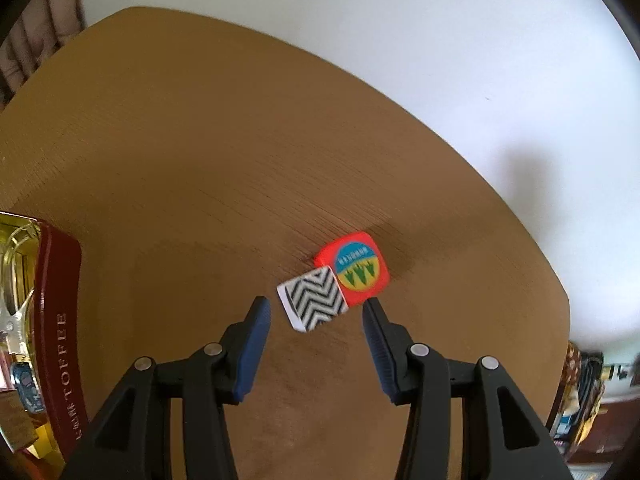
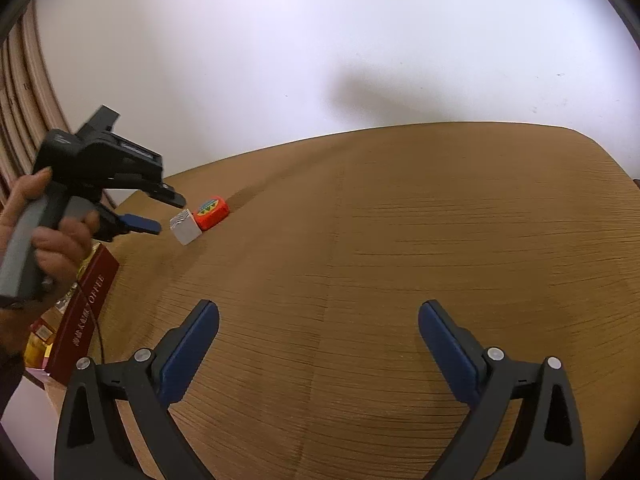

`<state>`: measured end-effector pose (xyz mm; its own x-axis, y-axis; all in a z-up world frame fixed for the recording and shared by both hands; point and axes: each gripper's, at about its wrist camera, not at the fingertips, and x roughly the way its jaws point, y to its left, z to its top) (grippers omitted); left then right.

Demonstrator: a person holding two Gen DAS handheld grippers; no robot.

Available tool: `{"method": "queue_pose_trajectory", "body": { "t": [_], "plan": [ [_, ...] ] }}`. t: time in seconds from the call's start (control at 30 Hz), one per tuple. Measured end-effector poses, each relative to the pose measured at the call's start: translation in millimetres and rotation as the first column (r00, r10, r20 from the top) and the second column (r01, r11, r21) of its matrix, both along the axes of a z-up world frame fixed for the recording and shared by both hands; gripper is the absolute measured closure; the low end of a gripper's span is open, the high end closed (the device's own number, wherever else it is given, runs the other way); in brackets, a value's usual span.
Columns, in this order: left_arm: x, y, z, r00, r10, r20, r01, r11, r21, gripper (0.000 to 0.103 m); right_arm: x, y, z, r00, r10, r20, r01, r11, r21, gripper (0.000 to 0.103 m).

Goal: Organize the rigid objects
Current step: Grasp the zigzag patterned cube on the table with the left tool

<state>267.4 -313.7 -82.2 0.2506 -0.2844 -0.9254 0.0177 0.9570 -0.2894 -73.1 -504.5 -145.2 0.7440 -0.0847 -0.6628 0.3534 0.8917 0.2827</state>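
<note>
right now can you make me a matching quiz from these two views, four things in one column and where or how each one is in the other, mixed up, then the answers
Things
1. zigzag block
2. red block
3. toffee tin
4. right gripper

Places or states
A. open over bare table, nothing between its fingers
B. at the table's left edge, open, maroon wall
C. just ahead of the open left gripper
D. touching the zigzag block, on its far side

Pairs: 1-C, 2-D, 3-B, 4-A
</note>
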Motion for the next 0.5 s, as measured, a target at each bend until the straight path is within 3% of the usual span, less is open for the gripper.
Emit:
{"method": "queue_pose_trajectory", "body": {
  "t": [0.3, 0.4, 0.5],
  "plan": [
    [16.5, -9.4, -18.9, 0.999, 0.036, -0.025, -0.035, 0.998, 0.048, 0.054, -6.8, -6.1, 7.7, 1.000, -0.001, 0.005, 0.001, 1.000, 0.005, 0.003],
    [17.0, -1.7, -22.8, 0.997, 0.071, -0.019, -0.071, 0.997, 0.011, 0.054, -6.5, -6.9, 7.8, 1.000, -0.014, -0.002, 0.014, 1.000, 0.018, 0.002],
    [17.5, 6.4, -26.1, 0.994, 0.108, -0.026, -0.109, 0.994, -0.017, 0.068, -4.1, -6.5, 6.7, 1.000, -0.015, -0.006, 0.015, 1.000, 0.019, 0.002]
  ]
}}
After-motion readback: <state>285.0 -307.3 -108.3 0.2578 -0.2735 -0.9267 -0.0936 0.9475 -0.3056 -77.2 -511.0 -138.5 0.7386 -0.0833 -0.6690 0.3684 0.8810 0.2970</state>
